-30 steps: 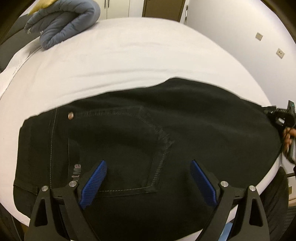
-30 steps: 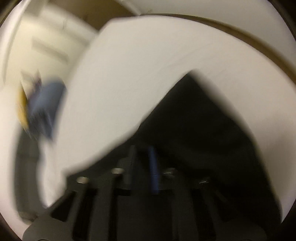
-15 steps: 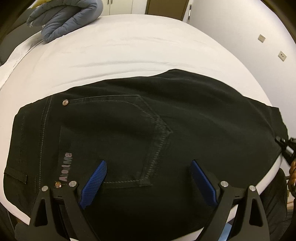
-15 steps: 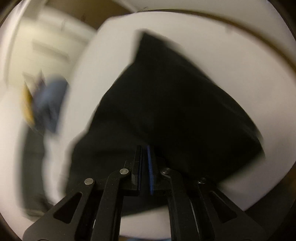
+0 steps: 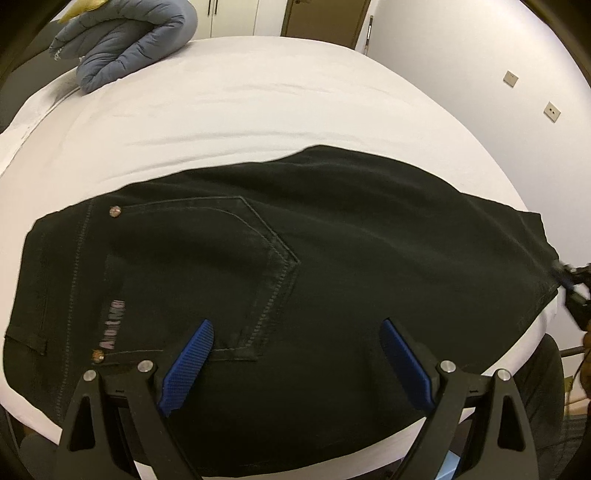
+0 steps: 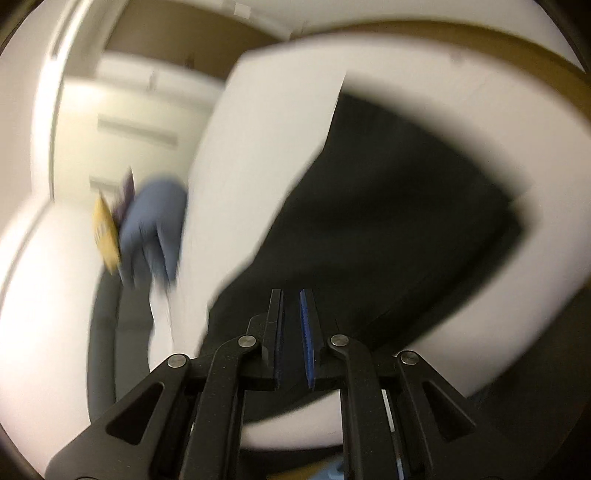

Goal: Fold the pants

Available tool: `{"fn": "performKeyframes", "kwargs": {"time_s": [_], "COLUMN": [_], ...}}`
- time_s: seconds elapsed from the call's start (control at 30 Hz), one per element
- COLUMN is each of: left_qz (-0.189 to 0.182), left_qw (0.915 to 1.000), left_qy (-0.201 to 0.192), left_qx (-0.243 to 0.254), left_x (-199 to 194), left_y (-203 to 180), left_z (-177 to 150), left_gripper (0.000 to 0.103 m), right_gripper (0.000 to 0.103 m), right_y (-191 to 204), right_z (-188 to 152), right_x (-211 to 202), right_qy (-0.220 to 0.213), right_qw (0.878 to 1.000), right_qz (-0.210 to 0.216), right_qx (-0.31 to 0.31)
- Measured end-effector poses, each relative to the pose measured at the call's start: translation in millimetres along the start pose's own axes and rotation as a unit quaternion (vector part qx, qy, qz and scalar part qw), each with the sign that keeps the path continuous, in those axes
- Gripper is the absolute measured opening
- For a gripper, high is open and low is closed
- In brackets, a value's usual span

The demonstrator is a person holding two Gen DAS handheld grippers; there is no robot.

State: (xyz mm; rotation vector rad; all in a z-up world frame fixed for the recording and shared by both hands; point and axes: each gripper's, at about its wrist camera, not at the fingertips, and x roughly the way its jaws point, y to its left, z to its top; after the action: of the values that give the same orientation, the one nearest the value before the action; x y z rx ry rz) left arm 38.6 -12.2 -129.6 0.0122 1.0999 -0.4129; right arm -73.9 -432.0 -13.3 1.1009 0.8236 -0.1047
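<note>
Since a second ago the black pants (image 5: 332,266) have gone from bunched with a raised edge to lying flat in a folded slab across the near part of the white bed (image 5: 258,92), and my right gripper (image 6: 291,306) has swung back from over the cloth to its end at the bed's edge. On the pants I see a back pocket (image 5: 207,266) facing up, with pale stitching, two small rivets and a light printed logo (image 5: 113,325) near the waistband side, which lies to the left in the left wrist view. My left gripper (image 5: 295,332) hangs above the near edge of the pants with its blue pads (image 5: 192,354) spread wide and nothing between them. My right gripper's jaws are opening, a narrow gap showing between the pads; its view is blurred, and I see no cloth pinched in the gap. Farther off, a grey-blue quilted bundle (image 5: 125,44) sits at the far left corner of the bed, well apart from the pants, with something yellow (image 5: 83,7) behind it. A white wall (image 5: 480,74) with two small plates stands on the right.
</note>
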Motion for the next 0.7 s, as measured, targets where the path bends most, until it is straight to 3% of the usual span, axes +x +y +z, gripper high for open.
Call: {"fn": "performKeyframes", "kwargs": {"time_s": [0.03, 0.07, 0.1, 0.13, 0.17, 0.23, 0.3, 0.33, 0.4, 0.47, 0.6, 0.7], "left_qz": [-0.001, -0.001, 0.0, 0.001, 0.001, 0.003, 0.006, 0.004, 0.002, -0.014, -0.034, -0.047], "left_qw": [1.0, 0.9999, 0.9995, 0.9993, 0.9993, 0.9987, 0.998, 0.9978, 0.9979, 0.9988, 0.9993, 0.9988], "left_qy": [0.004, 0.016, 0.032, 0.038, 0.038, 0.046, 0.052, 0.053, 0.053, 0.039, -0.006, -0.014], "left_qx": [0.0, -0.002, -0.005, -0.002, 0.004, 0.02, 0.035, 0.039, 0.037, 0.027, 0.012, 0.001], "left_x": [0.8, 7.6, 13.7, 15.4, 14.2, 13.0, 11.0, 9.4, 5.6, -3.9, -17.1, -11.1], "left_y": [0.5, -1.2, -0.4, -0.5, -1.3, -3.1, -2.7, -2.0, -0.5, 0.9, -5.6, -9.3], "left_z": [-0.9, -1.2, -4.0, -7.3, -9.6, -15.7, -22.5, -25.2, -26.6, -25.4, -9.3, -1.5], "left_gripper": [0.093, 0.093, 0.093, 0.093, 0.093, 0.093, 0.093, 0.093, 0.093, 0.093, 0.093, 0.093], "right_gripper": [0.01, 0.01, 0.0, 0.0, 0.0, 0.0, 0.0, 0.0, 0.006, 0.006, 0.006, 0.006], "right_y": [-4.8, -19.8, -36.9, -44.1, -47.8, -41.1, -35.5, -36.1, -28.3, -0.7, 58.8, 63.4], "right_z": [0.1, -2.4, -16.7, -34.1, -38.3, -45.9, -50.5, -47.8, -52.1, -55.8, -68.4, -90.3], "right_x": [11.3, 24.3, 26.3, 29.0, 20.3, 2.8, -16.8, -26.1, -36.6, -31.3, 45.0, 92.3], "right_qy": [0.012, 0.026, 0.028, 0.027, 0.024, 0.01, -0.008, -0.02, -0.026, -0.031, 0.051, 0.102], "right_qw": [1.0, 0.998, 0.997, 0.997, 0.996, 0.995, 0.979, 0.974, 0.981, 0.99, 0.995, 0.991], "right_qz": [-0.012, -0.06, -0.048, -0.03, -0.042, -0.094, -0.202, -0.224, -0.192, -0.137, -0.042, -0.034], "right_qx": [0.006, 0.026, 0.051, 0.068, 0.07, 0.032, 0.003, -0.002, 0.015, -0.013, -0.068, -0.074]}}
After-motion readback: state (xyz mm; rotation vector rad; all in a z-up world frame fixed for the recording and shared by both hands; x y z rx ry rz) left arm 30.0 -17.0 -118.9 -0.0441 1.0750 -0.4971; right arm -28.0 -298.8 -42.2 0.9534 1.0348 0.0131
